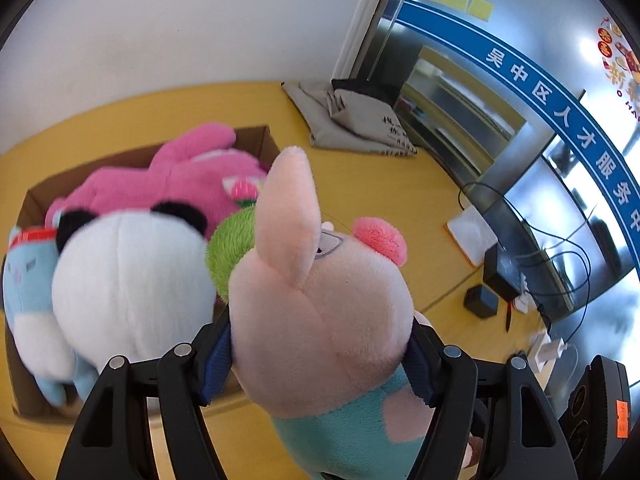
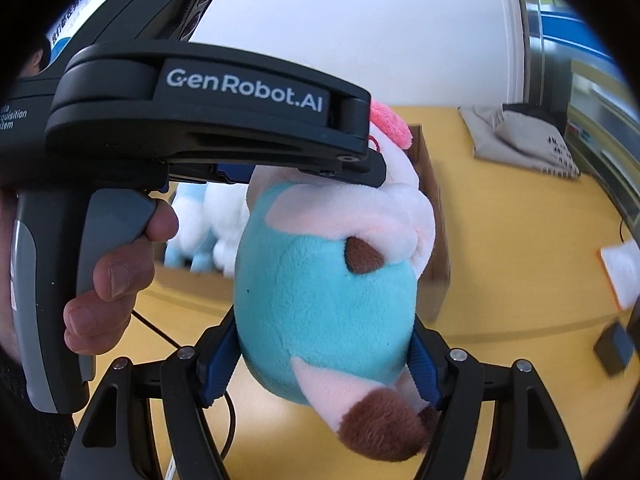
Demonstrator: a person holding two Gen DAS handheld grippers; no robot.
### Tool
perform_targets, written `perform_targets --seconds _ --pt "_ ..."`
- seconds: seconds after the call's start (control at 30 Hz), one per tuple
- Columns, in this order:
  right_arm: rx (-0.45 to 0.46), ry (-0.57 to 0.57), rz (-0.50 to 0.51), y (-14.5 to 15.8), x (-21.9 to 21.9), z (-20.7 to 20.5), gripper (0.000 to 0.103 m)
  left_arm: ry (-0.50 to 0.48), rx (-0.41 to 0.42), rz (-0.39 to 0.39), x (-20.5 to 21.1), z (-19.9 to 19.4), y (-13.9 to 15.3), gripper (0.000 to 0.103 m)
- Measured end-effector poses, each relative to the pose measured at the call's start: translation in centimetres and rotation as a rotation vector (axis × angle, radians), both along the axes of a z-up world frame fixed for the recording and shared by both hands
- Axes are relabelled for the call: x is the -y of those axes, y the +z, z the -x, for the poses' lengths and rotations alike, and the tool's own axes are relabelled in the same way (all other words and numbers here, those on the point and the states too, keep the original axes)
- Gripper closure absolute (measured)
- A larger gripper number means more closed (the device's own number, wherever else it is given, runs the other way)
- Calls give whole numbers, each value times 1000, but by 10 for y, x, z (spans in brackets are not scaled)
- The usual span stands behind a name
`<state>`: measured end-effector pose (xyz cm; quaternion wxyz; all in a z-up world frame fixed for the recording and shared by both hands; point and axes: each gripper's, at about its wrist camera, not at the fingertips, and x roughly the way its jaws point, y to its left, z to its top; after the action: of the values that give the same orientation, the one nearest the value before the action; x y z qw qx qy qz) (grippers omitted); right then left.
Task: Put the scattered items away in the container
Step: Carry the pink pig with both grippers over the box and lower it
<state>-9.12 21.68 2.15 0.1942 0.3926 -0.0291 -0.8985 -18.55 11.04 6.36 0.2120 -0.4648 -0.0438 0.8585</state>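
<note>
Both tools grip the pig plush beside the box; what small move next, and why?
Probably carry the pig plush left over the cardboard box, then release: left tool clamps its head, right tool its body, and the box already holds other plush toys.

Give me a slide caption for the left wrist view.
Left gripper clamps pig plush beside toy-filled cardboard box.

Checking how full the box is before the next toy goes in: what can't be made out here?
- Cardboard box floor, left wrist view: hidden under plush toys.
- Blue plush: blurred, partly behind the panda plush.
- Box, right wrist view: mostly blocked by the pig plush and left gripper.
</note>
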Motion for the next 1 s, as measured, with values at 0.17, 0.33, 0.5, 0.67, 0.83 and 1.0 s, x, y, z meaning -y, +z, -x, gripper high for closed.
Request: perform_targets --seconds 0.17,0.33,0.5,0.67,0.83,1.0 --pt "-22 -13 17 4 -3 56 31 -6 -50 26 -5 58 5 27" --pt "13 -16 14 -17 -5 80 31 -6 42 47 -6 109 -45 26" --pt "60 -18 5 -38 -9 81 30 -85 15 74 -19 101 -82 23" --pt "106 -19 -3 -60 -14 83 26 -80 22 61 -20 99 -86 21" --pt "122 1 -11 -60 -17 86 25 -94 21 94 -23 96 -88 20" --pt "122 32 -18 -48 -20 90 28 -98 26 108 -25 96 -90 18"
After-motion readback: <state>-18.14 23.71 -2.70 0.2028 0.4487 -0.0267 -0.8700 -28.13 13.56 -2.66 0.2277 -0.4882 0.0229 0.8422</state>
